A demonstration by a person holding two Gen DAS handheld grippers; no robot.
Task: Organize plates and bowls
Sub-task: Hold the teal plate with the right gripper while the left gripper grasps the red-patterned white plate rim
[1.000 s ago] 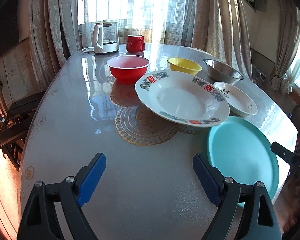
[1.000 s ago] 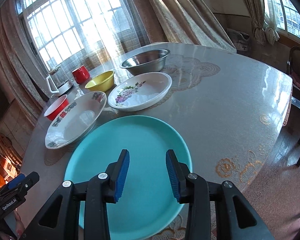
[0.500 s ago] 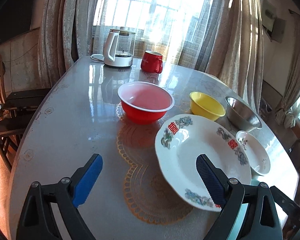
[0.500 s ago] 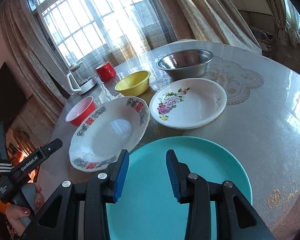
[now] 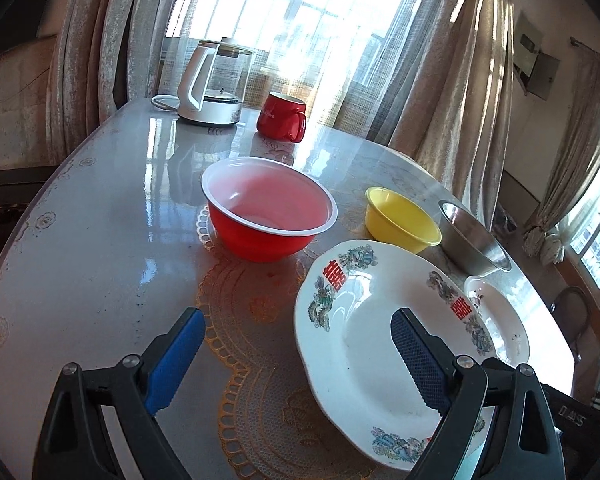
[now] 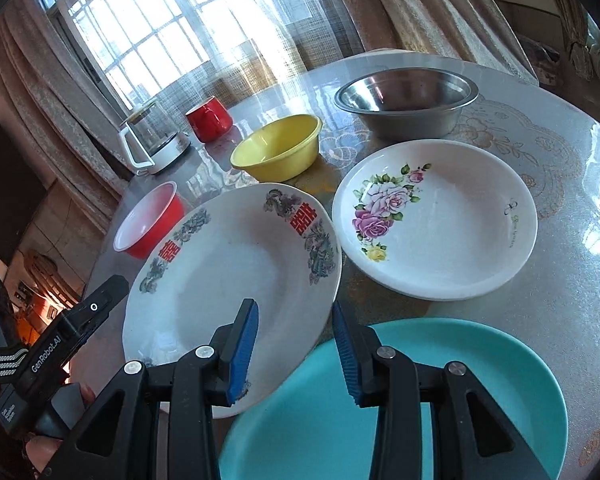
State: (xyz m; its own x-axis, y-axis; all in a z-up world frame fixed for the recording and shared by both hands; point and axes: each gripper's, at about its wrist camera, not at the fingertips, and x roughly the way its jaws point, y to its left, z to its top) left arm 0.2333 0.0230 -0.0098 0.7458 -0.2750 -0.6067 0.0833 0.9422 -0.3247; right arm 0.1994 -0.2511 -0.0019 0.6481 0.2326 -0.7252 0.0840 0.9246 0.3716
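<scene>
A large white plate with red characters (image 5: 364,344) (image 6: 236,276) lies mid-table, its near edge overlapping a teal plate (image 6: 440,400). A smaller rose-patterned plate (image 6: 452,224) (image 5: 496,320) lies to its right. A red bowl (image 5: 268,212) (image 6: 148,224), a yellow bowl (image 5: 400,220) (image 6: 280,148) and a steel bowl (image 6: 408,100) (image 5: 472,240) stand behind. My left gripper (image 5: 296,356) is open wide, its right finger over the large plate, empty. My right gripper (image 6: 296,356) is open and empty above the large plate's edge and the teal plate.
A glass kettle (image 5: 216,80) (image 6: 152,140) and a red mug (image 5: 282,116) (image 6: 210,118) stand at the table's far side by the curtained window. A lace mat (image 5: 252,320) lies under the glossy table top. A chair (image 5: 572,320) stands at the right.
Both grippers have moved forward and leftward over the table. The left now hangs over the large plate near the red bowl; the right has advanced from the teal plate to the large plate's edge.
</scene>
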